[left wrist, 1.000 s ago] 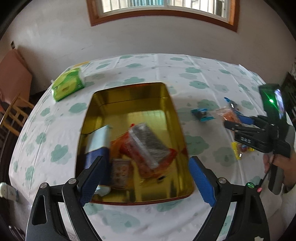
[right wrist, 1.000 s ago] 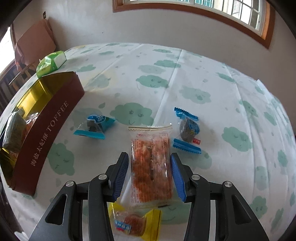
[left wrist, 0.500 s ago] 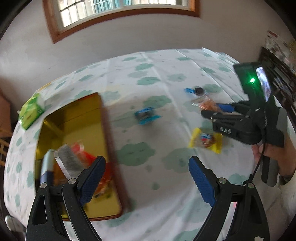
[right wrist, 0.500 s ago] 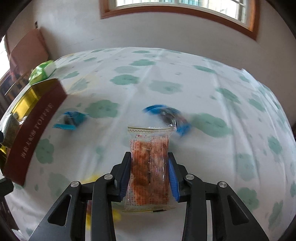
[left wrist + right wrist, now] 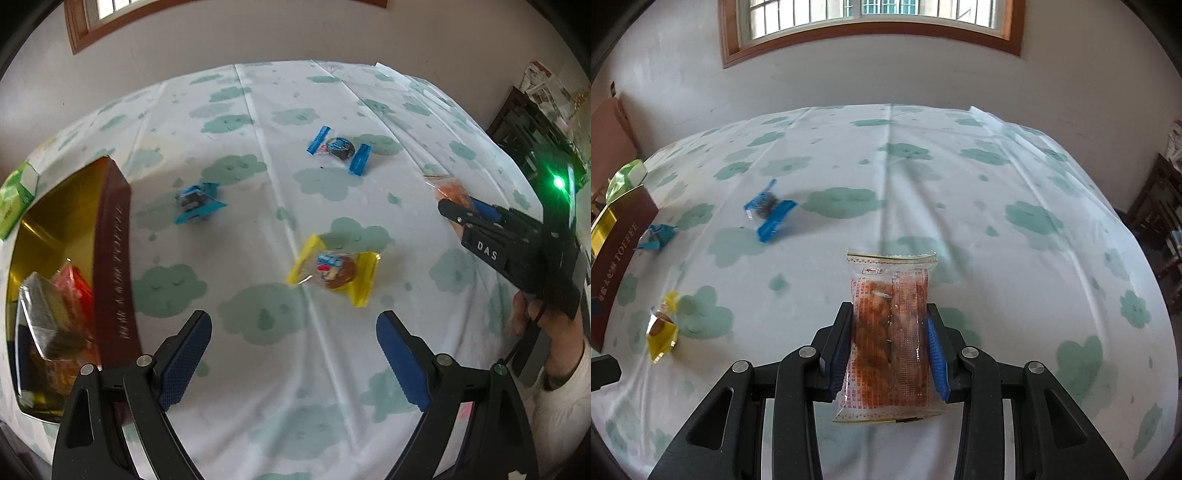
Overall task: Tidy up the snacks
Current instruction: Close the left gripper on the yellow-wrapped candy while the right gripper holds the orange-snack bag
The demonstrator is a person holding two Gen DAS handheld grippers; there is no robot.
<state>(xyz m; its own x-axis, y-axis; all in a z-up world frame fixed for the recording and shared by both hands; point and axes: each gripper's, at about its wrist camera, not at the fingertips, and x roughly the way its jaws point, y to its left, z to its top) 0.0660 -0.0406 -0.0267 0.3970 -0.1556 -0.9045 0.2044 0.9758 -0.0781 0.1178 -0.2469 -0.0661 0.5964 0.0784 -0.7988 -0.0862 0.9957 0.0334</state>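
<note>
While a second before the right gripper [image 5: 890,347] had only straddled the clear packet of orange-brown crisps [image 5: 891,332] lying on the cloth, its blue pads had since closed onto the packet's long sides, and the packet now stood clamped between them, clear of the white tablecloth printed with green clouds [image 5: 960,184]. That pick seemed settled, so the likely next job was carrying it over to the gold-lined toffee tin with the maroon wall [image 5: 110,258], which already held several wrapped snacks. The left gripper [image 5: 293,358] had swung away from above the tin and now hung wide open and empty over the cloth, with the yellow-wrapped round biscuit [image 5: 334,271] just beyond its fingers, probably its next target. Two blue-wrapped dark sweets remained out, one near the tin [image 5: 197,203] and one farther back [image 5: 340,149]. The tin was cut off at the picture edge in both views, so how full it was could not be judged, and its contents were blurred. A green box [image 5: 14,192] beside it showed only in part. From the left camera the held packet was mostly hidden behind the right tool.
</note>
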